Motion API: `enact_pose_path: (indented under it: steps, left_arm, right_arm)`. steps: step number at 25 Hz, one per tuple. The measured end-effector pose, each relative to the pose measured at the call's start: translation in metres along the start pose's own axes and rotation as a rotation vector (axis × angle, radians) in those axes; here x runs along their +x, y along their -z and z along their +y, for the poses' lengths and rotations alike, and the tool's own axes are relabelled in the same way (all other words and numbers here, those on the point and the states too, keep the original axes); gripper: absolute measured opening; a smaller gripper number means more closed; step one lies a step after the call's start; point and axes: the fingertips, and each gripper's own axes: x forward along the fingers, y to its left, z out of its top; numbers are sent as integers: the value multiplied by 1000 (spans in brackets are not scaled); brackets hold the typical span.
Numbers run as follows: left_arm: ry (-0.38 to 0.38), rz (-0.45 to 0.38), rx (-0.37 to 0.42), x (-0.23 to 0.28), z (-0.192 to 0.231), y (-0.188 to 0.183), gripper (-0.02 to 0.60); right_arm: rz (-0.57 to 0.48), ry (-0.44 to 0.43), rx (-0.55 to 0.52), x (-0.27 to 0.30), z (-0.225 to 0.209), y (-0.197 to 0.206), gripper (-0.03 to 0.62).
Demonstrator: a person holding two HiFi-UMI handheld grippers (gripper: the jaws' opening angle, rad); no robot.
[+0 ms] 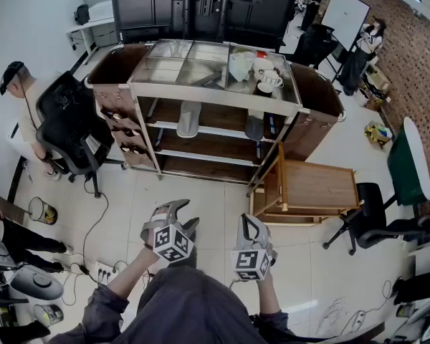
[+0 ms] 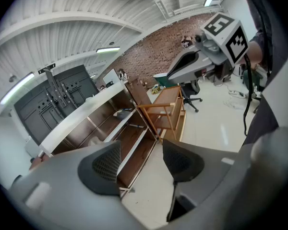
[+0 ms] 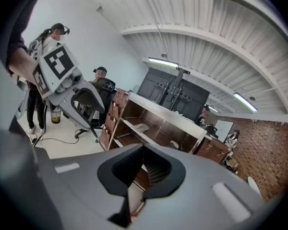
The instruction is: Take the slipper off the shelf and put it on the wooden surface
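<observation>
Two slippers lie on the upper board of the open shelf unit (image 1: 201, 92): a light grey slipper (image 1: 189, 118) on the left and a darker slipper (image 1: 254, 127) on the right. A low wooden table (image 1: 317, 185) stands just right of the shelf. Both grippers hang low over the tiled floor, well short of the shelf. My left gripper (image 1: 180, 215) (image 2: 141, 163) is open and holds nothing. My right gripper (image 1: 249, 224) (image 3: 143, 163) has its fingertips together, empty. In the right gripper view the light slipper (image 3: 139, 127) shows far off.
White cups and a bowl (image 1: 256, 67) sit on the shelf's top. A black office chair (image 1: 68, 124) with a person beside it stands left of the shelf, another chair (image 1: 373, 217) stands right of the table. A power strip and cables (image 1: 100, 269) lie on the floor at left.
</observation>
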Motion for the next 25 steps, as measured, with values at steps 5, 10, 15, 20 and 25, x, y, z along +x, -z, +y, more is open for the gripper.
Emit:
enact_pose_path:
  steps: [5,10,15,20,25]
  left_arm:
    - [-88,86,109,71,67,27,310]
    - [-142,179,213,164,142,64,333]
    - [-170,245,307,255,218,92,363]
    - [-198,347,425,336,279,131,396]
    - [-215,364,481,382,311,145,344]
  right_arm:
    - [29,-4,-2,47,-22,1,5]
    - [85,2,5,101,-56,7,5]
    - [156,12,28,156,-89,8,5]
    - [231,16,44,204,-111,11,5]
    - [274,18,50,236,-127,17,5]
